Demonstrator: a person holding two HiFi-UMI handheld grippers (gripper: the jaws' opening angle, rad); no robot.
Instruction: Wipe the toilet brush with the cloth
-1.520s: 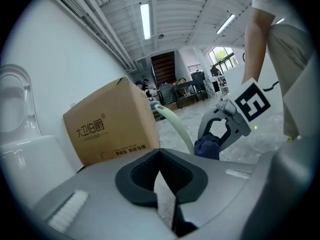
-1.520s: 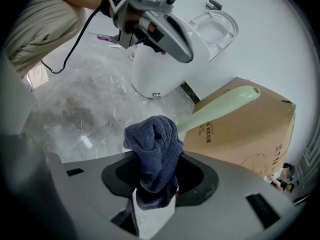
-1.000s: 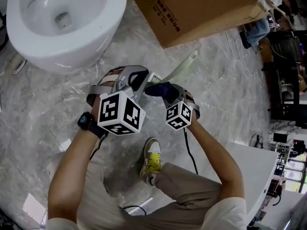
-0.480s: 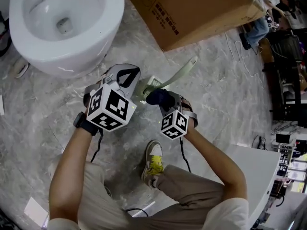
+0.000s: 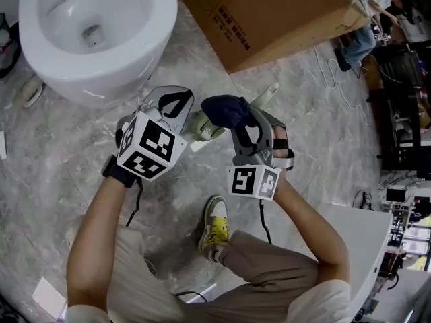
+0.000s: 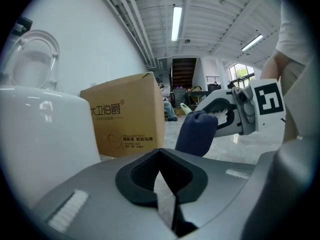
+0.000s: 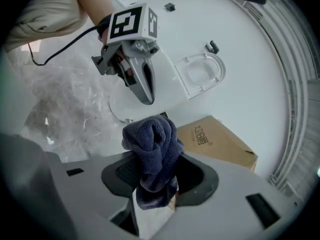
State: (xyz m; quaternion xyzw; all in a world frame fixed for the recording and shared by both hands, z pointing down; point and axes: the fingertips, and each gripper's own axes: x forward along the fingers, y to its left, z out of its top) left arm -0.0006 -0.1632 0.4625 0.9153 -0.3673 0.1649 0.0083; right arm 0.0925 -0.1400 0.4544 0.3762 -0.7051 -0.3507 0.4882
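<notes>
**Cloth clamped right over the brush, toilet and a big box crowding the spot**

Plenty of stuff is packed around this one. A white toilet (image 5: 145,42) is parked at the upper left on the marble floor (image 5: 60,200). Its bowl is open, and only the dark drain hole (image 5: 91,36) can be seen at the bottom. A big cardboard box (image 5: 283,12) is set just beside it; the box is shut, so what's inside can't be told. A sneaker with yellow laces (image 5: 214,224) is planted on the floor below the grippers, and thin cables (image 5: 337,69) are strewn along the right.

The toilet brush (image 5: 204,126), pale green, is found low between the two grippers, near the base of the toilet. Only a short stretch of it and the handle tip are exposed. The middle of the handle is blocked in the head view by the right gripper (image 5: 232,116) and what it's carrying. That gripper's jaws are clamped on a bunched dark blue cloth (image 5: 225,110), which is held right above the brush; contact can't be confirmed.

The left gripper (image 5: 185,113) is kept just beside the brush's near end, jaws pressed together in its own view. Whether the brush is touched by it can't be made out. A black watch (image 5: 120,170) is worn on the left wrist.
</notes>
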